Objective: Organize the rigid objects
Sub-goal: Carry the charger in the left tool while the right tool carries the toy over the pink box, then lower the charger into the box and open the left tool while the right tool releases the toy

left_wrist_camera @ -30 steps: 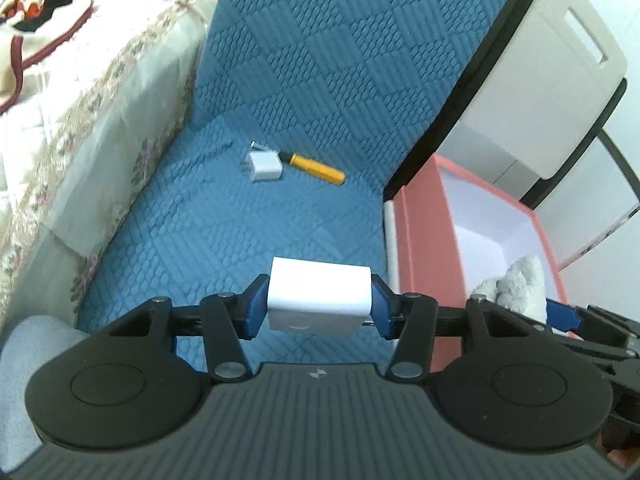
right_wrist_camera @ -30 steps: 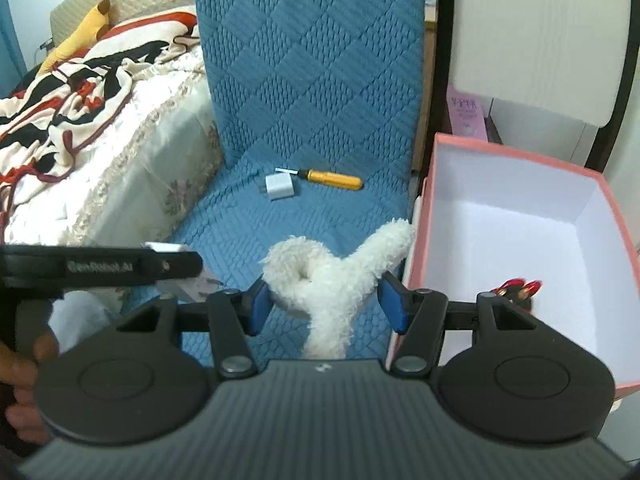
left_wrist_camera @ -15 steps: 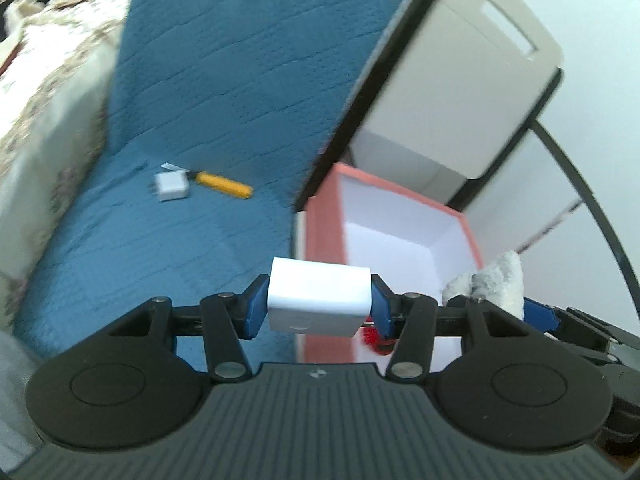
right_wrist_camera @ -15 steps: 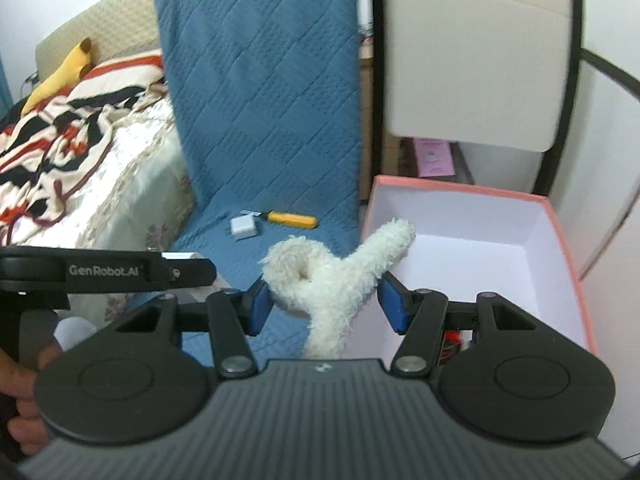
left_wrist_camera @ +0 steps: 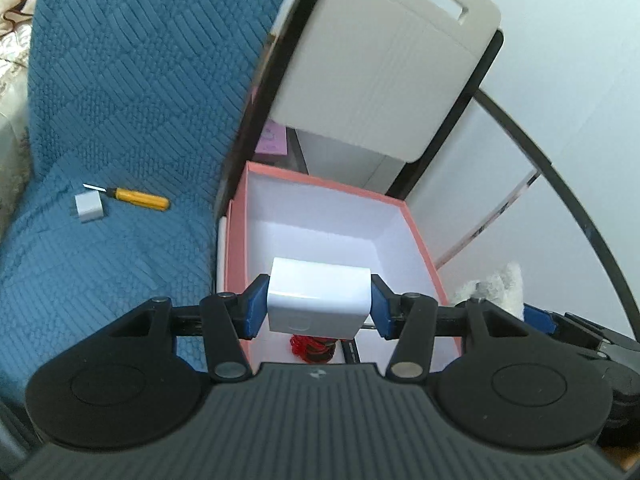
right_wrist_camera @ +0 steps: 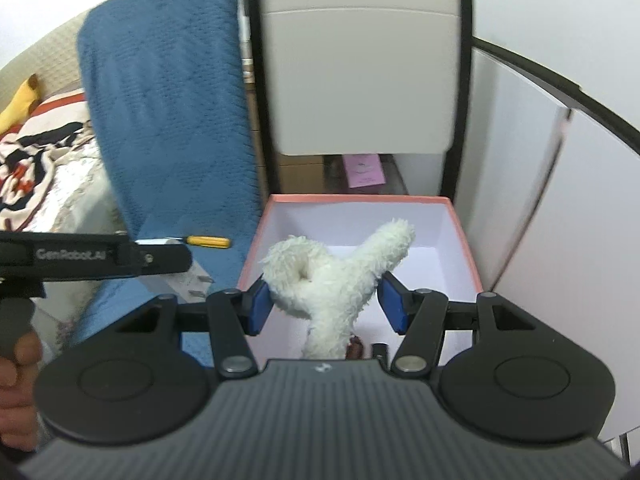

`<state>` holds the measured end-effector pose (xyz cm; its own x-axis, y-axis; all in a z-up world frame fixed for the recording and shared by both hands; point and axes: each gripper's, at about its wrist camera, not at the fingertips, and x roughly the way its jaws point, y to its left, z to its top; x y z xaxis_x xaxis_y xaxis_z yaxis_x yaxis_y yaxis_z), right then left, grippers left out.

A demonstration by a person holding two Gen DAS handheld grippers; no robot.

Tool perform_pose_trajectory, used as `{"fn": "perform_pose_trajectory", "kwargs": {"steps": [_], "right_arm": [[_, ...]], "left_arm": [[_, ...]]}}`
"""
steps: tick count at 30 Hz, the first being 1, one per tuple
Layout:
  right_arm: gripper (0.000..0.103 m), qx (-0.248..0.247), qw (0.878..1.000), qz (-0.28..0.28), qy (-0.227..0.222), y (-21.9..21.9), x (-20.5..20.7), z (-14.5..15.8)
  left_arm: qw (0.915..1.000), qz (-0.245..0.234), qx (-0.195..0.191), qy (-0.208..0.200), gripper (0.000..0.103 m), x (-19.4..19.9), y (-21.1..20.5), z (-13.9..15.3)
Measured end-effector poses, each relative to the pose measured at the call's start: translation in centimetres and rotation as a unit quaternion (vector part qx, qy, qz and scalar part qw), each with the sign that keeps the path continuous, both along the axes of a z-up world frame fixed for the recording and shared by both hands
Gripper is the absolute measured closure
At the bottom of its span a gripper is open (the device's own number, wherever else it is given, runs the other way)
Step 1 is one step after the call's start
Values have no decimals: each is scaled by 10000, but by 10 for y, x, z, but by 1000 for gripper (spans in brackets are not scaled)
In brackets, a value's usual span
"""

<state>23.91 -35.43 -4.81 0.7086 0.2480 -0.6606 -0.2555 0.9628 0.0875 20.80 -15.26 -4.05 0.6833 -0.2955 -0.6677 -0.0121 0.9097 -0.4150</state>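
My left gripper (left_wrist_camera: 319, 306) is shut on a white rectangular charger block (left_wrist_camera: 316, 296) and hangs over the open pink box (left_wrist_camera: 320, 186), whose inside is white. A red item (left_wrist_camera: 310, 348) lies on the box floor below it. My right gripper (right_wrist_camera: 325, 304) is shut on a white plush toy (right_wrist_camera: 336, 276) above the same pink box (right_wrist_camera: 360, 199). A smaller white charger (left_wrist_camera: 89, 207) and a yellow screwdriver (left_wrist_camera: 138, 199) lie on the blue quilted cover (left_wrist_camera: 120, 100). In the right wrist view the left gripper's body (right_wrist_camera: 100, 258) shows at the left.
A beige panel with a slot handle (left_wrist_camera: 380, 72) in a black frame stands behind the box. A pink booklet (right_wrist_camera: 362, 170) lies beneath it. White wall panels (right_wrist_camera: 560, 200) rise on the right. A bed with a patterned blanket (right_wrist_camera: 32, 160) is at the left.
Both grippers swung right, from above the blue cover to above the pink box, each keeping its load. The small charger and screwdriver stayed put.
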Motion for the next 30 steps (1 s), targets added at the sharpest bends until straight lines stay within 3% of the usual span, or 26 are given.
{"fn": "perform_pose_trajectory", "kwargs": {"steps": [8,21,30], "right_arm": [[44,-9,9994,-159,310,-27,18,-33],[44,-223,9946,-56,1013,-39,66,-110],[44,-265,9877,-6,1544,-40,82,-158]], "left_arm": [[9990,-113,78,433,45,23,-27,-42],[9910,-408,370,1219,45,62,-64,-118],[9888,-397,560,1323,45,68,-70,-135]]}}
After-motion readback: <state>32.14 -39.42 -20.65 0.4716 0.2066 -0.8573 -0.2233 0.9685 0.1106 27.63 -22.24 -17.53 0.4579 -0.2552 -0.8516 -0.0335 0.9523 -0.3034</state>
